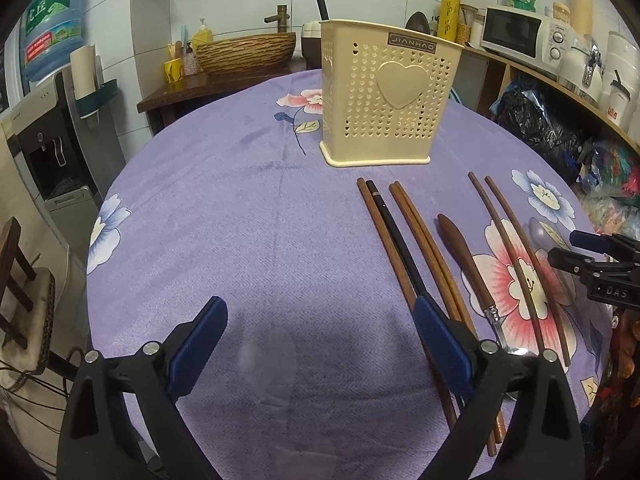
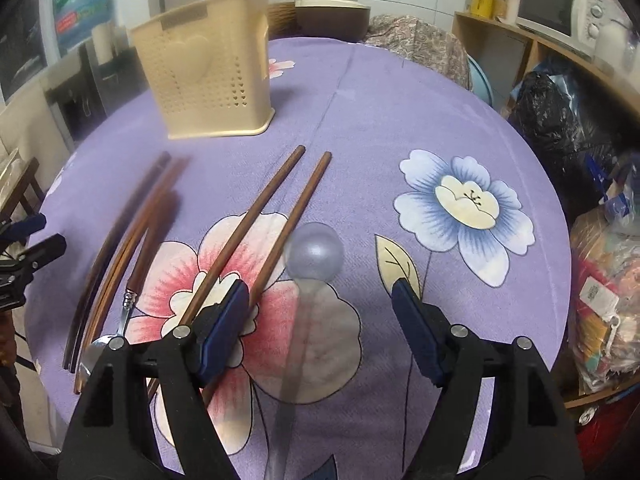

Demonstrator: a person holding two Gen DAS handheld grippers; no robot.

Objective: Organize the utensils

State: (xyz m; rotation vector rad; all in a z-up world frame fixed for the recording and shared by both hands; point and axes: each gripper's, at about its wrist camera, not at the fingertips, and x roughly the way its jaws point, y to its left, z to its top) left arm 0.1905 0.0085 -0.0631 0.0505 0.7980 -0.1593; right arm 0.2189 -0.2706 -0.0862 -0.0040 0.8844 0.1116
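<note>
A cream perforated utensil holder point(image 1: 386, 92) with a heart stands upright on the purple floral tablecloth point(image 1: 248, 216); it also shows in the right wrist view point(image 2: 208, 72). Several brown chopsticks point(image 1: 404, 248) lie in front of it, with a wooden-handled metal spoon point(image 1: 466, 260) and two long chopsticks point(image 1: 516, 256) further right. My left gripper point(image 1: 320, 344) is open and empty above the cloth, left of the chopsticks. My right gripper point(image 2: 320, 320) is open over a translucent spoon point(image 2: 314, 258), beside the two long chopsticks point(image 2: 256, 216). The right gripper's side shows in the left wrist view point(image 1: 600, 268).
A wooden basin point(image 1: 248, 52) and counter stand behind the table. A microwave point(image 1: 520, 34) sits on shelves at the right, with plastic bags point(image 1: 540, 120) below. A water dispenser point(image 1: 52, 148) stands at the left. A rice cooker point(image 2: 332, 12) sits at the far edge.
</note>
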